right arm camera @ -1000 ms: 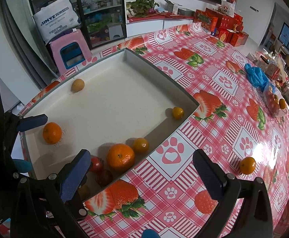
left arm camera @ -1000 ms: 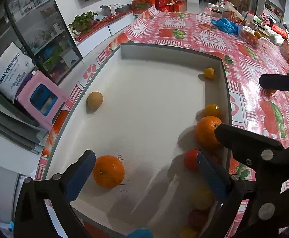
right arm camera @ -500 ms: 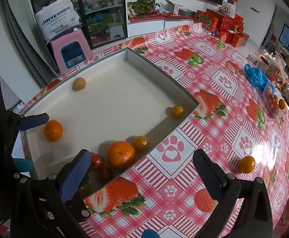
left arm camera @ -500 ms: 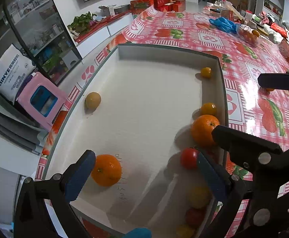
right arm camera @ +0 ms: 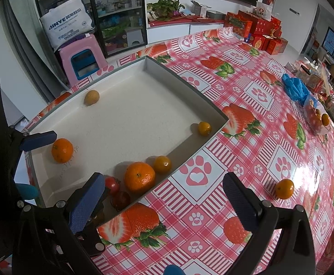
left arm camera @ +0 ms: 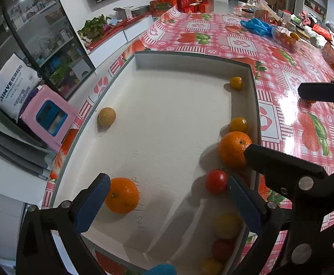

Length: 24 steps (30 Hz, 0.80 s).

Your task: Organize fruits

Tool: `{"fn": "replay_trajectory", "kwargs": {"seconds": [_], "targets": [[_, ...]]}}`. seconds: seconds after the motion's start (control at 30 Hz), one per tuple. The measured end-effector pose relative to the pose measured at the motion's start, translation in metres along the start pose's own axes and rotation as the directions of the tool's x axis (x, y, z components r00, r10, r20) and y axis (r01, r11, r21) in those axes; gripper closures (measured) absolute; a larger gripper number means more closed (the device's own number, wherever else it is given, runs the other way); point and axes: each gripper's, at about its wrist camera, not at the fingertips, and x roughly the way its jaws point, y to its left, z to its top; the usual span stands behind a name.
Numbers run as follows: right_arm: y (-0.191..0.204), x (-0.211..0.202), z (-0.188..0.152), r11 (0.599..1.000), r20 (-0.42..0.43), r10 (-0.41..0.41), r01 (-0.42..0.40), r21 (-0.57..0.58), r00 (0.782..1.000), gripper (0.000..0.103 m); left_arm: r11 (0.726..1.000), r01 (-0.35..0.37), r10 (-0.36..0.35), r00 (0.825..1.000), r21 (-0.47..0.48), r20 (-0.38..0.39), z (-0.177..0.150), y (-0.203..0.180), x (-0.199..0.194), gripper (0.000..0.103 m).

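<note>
A: Where is the fruit seen?

B: Most of it is found inside the shallow white tray [right arm camera: 187, 87]. A large orange [right arm camera: 139, 177] is set against the tray's right wall, with a small yellow-orange fruit [right arm camera: 162, 164] just beside it and a red tomato [right arm camera: 112, 184] on its other side. A darker tomato [right arm camera: 120, 199] is seen nearer the corner (partly shaded there).

A: And the rest?

B: A second orange [left arm camera: 121, 195] is placed near the tray's near-left corner, beside handwritten marks on the floor of the tray. A brownish-yellow fruit [left arm camera: 107, 116] is lodged against the left wall, and another small yellow-orange one [left arm camera: 236, 82] sits in the far right corner. One small orange [right arm camera: 284, 189] is left outside, on the strawberry-print surface [right arm camera: 253, 91], well apart from the tray.

A: How are the grippers held?

B: The left hand-held gripper [left arm camera: 167, 197] is held wide over the tray's near end, nothing between its blue pads; the second orange is seen just beside its left finger. The right hand-held gripper [right arm camera: 164, 197] is likewise spread wide and empty, poised over the tray's edge and the surface.

A: Anything beyond?

B: A pink stool [right arm camera: 82, 59] and a glass-door cabinet [right arm camera: 112, 11] are seen behind.
</note>
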Motion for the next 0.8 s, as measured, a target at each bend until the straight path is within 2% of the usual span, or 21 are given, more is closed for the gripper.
{"fn": "replay_trajectory", "kwargs": {"seconds": [0.8], "targets": [[0.0012,-0.0059,-0.0058,1.0,0.007,0.006,-0.006,-0.003,1.0,0.0,1.0,-0.009,0.009,1.0,-0.003,-0.012,-0.0046,-0.006,-0.0032,0.0]]}}
